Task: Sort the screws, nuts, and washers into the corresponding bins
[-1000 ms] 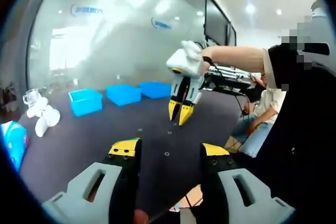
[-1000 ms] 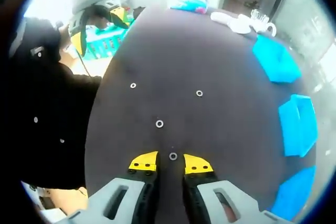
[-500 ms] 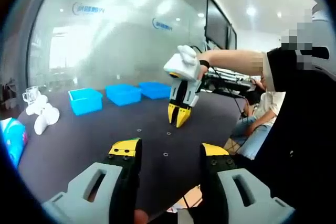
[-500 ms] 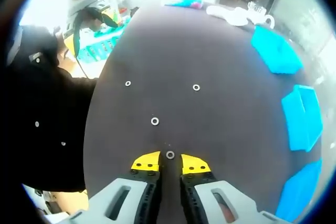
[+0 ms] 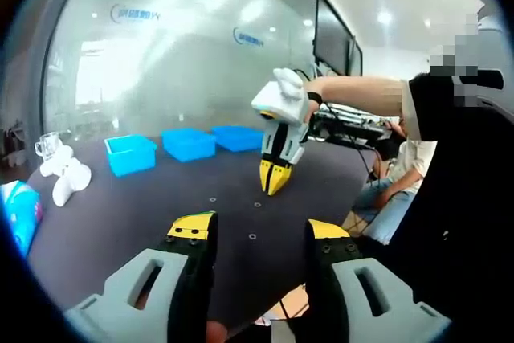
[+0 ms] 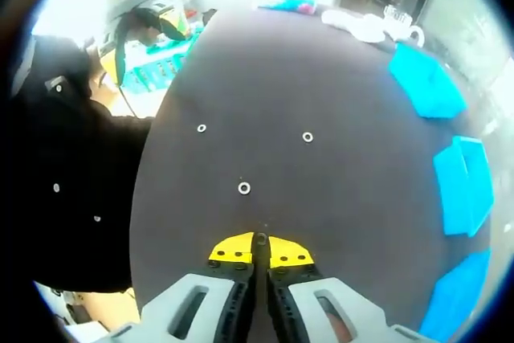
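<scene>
three washers [image 6: 244, 188] loose, right claw [image 6: 259, 240] pinched closed

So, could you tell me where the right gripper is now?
In the left gripper view, the right gripper points down at the dark table, right of three blue plastic bins.

A dark counter [image 5: 144, 198] is seen ahead of the tool. White soft toys [image 5: 66, 178], a glass cup [image 5: 45, 148] and a blue packet [image 5: 20, 214] are set far left. A wall monitor [image 5: 329, 36] is mounted beyond.

Left gripper view: low at table [image 5: 120, 214] edge, facing bins. Right gripper view: close above, looking down. Both share table.
</scene>
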Demonstrator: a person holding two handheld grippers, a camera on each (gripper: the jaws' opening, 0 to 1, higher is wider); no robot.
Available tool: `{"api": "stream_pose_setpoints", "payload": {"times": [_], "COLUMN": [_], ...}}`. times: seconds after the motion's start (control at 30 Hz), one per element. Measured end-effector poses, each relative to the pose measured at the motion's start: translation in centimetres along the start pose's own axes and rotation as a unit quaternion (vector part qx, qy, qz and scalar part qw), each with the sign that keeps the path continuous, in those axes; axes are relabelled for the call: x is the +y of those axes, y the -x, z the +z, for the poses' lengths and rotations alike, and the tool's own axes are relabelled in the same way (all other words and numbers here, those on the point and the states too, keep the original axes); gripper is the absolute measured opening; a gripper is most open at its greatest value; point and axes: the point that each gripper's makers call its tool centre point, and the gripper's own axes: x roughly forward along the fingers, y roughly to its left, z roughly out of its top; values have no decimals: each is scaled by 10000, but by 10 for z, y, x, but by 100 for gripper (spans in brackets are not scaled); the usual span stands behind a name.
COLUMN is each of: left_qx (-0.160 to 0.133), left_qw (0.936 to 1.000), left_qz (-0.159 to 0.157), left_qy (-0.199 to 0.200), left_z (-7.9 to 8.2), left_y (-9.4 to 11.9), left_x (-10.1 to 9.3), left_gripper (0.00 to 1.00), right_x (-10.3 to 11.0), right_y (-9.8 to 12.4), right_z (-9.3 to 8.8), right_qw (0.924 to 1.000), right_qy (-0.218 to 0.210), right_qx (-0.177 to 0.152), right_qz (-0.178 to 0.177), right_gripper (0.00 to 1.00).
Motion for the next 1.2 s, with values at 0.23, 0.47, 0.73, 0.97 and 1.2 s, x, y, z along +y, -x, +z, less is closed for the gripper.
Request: {"api": "stream_pose_setpoints", "payload": {"times": [0.23,0.47,0.73,0.97,1.2], "left_qx": [-50,-179,-353,-496,-628], "left_qw": [9999,9996,9987,9976,9958], "left_qz": [101,229,353,479,650], "left_qy": [-8,-23,-63,-108,-123], "left_z": [2,10,22,33,42], "left_y": [3,5,6,8,8], "left_x": [4,9,11,13,17], "left_gripper": [41,41,41,41,42], "right_x": [10,15,18,13,5], "right_y": [13,43,79,115,146], "right_z": [6,16,17,15,4], "right_qw": [9992,9887,9564,8990,8324], "right_qy": [-133,-559,-1133,-1677,-2193], "right_qx": [-376,-1309,-2439,-3452,-4218], "right_qz": [-83,-467,-1139,-2110,-2848], "right_gripper": [2,2,2,2,2]}}
